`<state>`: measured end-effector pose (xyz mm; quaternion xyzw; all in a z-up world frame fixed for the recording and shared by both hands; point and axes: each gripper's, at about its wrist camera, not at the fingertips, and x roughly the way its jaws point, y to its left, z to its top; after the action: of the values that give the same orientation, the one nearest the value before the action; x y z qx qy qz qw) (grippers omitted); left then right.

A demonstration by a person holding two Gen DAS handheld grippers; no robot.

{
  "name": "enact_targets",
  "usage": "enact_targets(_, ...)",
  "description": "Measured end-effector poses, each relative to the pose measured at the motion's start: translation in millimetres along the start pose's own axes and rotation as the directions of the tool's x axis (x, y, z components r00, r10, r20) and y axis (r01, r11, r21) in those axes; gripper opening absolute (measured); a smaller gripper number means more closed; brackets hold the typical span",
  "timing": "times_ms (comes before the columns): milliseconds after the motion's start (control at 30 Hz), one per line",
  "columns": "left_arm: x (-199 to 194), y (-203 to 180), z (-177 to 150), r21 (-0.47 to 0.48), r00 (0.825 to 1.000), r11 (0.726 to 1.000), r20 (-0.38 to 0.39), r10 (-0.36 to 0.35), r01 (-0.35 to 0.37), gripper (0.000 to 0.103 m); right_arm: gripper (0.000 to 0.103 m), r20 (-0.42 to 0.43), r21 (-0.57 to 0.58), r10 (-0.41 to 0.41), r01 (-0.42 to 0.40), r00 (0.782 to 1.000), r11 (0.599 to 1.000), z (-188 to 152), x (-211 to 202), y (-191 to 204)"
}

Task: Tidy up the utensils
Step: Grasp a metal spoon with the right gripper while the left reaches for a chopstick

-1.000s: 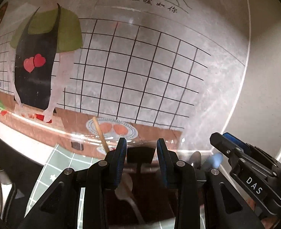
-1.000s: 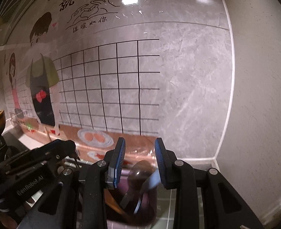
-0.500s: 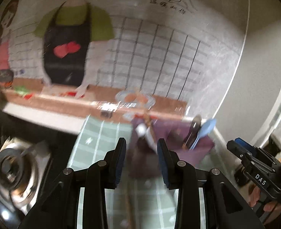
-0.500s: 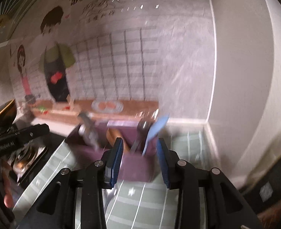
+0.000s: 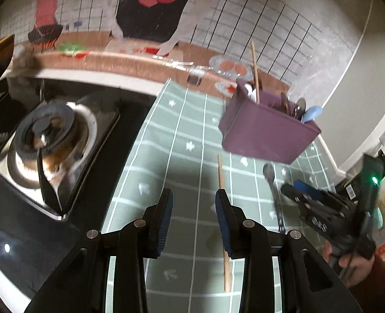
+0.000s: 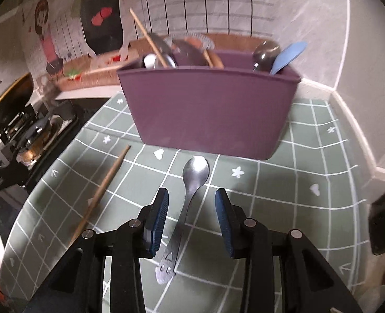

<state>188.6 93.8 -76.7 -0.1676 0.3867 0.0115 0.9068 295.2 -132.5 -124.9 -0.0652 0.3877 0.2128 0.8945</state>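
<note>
Dim warm light, motion blur, fisheye bending at edges, gripper shadows across the green mat [image 5: 182,140]

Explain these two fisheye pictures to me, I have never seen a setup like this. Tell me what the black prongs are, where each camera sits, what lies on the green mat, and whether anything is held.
No robot here: a person holds a two-finger grasping tool in each hand, with a camera on each looking forward along its fingers. One picture comes from the left tool, the other from the right tool; the black prongs with blue pads are their fingers. On the green checked mat stands a purple utensil holder already holding spoons and a chopstick. In front of it lie a metal spoon and a loose wooden chopstick. Both tools are open and hold nothing; the right one has the spoon's handle between its fingers. A gas stove sits left of the mat.
</note>
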Motion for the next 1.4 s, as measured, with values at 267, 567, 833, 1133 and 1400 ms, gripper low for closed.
enact_targets(267, -4, 7, -6, -0.021, 1.0, 0.999, -0.013, 0.025, -0.025, 0.035, 0.036, -0.035, 0.042, 0.016, -0.014, 0.999, 0.999, 5, 30, -5)
enact_targets(567, -5, 13, -7, -0.025, 0.998, 0.998, -0.013, 0.055, -0.056, 0.035, 0.036, -0.033, -0.007, -0.037, 0.036, 0.999, 0.999, 19, 48, 3)
enact_targets(833, 11, -2, -8, 0.021, 0.998, 1.0, -0.057, 0.019, -0.017, 0.035, 0.027, -0.026, -0.089, -0.08, 0.077, 0.996, 0.993, 20, 49, 13)
enact_targets(1133, 43, -38, -1, 0.107, 0.989, 0.991, -0.132, -0.069, 0.083, 0.035, 0.026, 0.077, -0.023, -0.089, 0.091, 0.993, 0.996, -4, -6, -11)
enact_targets(1400, 70, -60, 18, 0.152, 0.989, 0.983, -0.117, -0.087, 0.104, 0.035, 0.026, 0.212, 0.075, -0.129, 0.115, 0.969, 0.991, -16, -81, -34)
